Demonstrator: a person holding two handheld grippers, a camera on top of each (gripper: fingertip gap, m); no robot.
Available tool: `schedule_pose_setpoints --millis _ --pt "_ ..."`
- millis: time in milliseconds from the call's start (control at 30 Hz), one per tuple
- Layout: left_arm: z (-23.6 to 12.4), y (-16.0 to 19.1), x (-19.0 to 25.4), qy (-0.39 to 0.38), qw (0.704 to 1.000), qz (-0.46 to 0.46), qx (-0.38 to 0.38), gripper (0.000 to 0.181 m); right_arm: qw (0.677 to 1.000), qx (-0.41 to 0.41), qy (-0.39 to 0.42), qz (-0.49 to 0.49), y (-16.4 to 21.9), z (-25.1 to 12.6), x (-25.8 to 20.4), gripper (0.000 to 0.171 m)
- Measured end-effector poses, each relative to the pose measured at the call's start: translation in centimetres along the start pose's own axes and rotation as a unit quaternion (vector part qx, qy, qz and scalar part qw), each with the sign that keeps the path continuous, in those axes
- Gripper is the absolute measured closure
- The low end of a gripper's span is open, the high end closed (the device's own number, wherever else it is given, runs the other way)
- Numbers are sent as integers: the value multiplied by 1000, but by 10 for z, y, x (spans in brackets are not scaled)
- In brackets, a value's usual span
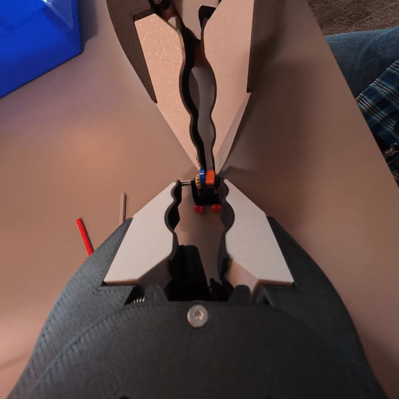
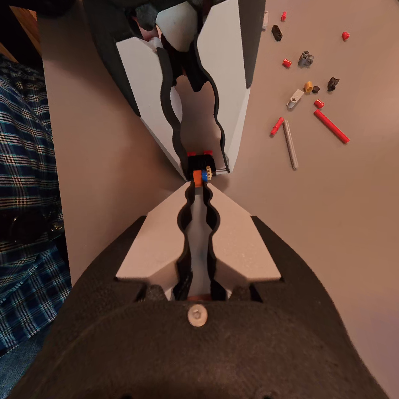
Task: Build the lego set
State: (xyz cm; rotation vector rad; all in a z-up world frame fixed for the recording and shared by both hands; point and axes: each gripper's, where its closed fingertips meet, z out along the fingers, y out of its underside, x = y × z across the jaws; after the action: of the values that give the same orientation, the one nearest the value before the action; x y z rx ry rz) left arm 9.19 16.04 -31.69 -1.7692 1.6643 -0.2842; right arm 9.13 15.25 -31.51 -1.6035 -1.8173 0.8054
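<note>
Two hand-held grippers meet tip to tip above a tan table [image 2: 323, 216]. The left gripper [image 1: 200, 187] clamps a small black Lego assembly [image 1: 205, 194], its fingers hiding the sides. The right gripper [image 2: 198, 183], nearly closed, pinches the orange piece [image 2: 197, 175] on it. Loose parts [image 2: 311, 90] lie scattered near the table's far edge.

Tabletop [image 2: 302, 237] smooth, matt beige. Gripper [image 1: 201, 185] body ribbed matt black plastic. Lego assembly [image 1: 205, 192] glossy plastic. Plaid cloth [image 2: 21, 151].
</note>
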Motion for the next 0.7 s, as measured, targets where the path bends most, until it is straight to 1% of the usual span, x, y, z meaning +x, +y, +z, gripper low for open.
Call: schedule_pose_setpoints --millis 267,567,633,700 --pt "-1 -1 0 -15 999 34 -2 148 1000 0 1 -2 0 0 0 167" --pt "1 -1 1 31 999 6 27 148 1000 -4 2 -3 1 0 -1 168" --pt "2 -1 1 31 999 7 34 148 1000 -5 4 -1 1 0 0 168" --pt "2 -2 0 15 999 19 36 148 1000 -4 7 0 1 -1 1 168"
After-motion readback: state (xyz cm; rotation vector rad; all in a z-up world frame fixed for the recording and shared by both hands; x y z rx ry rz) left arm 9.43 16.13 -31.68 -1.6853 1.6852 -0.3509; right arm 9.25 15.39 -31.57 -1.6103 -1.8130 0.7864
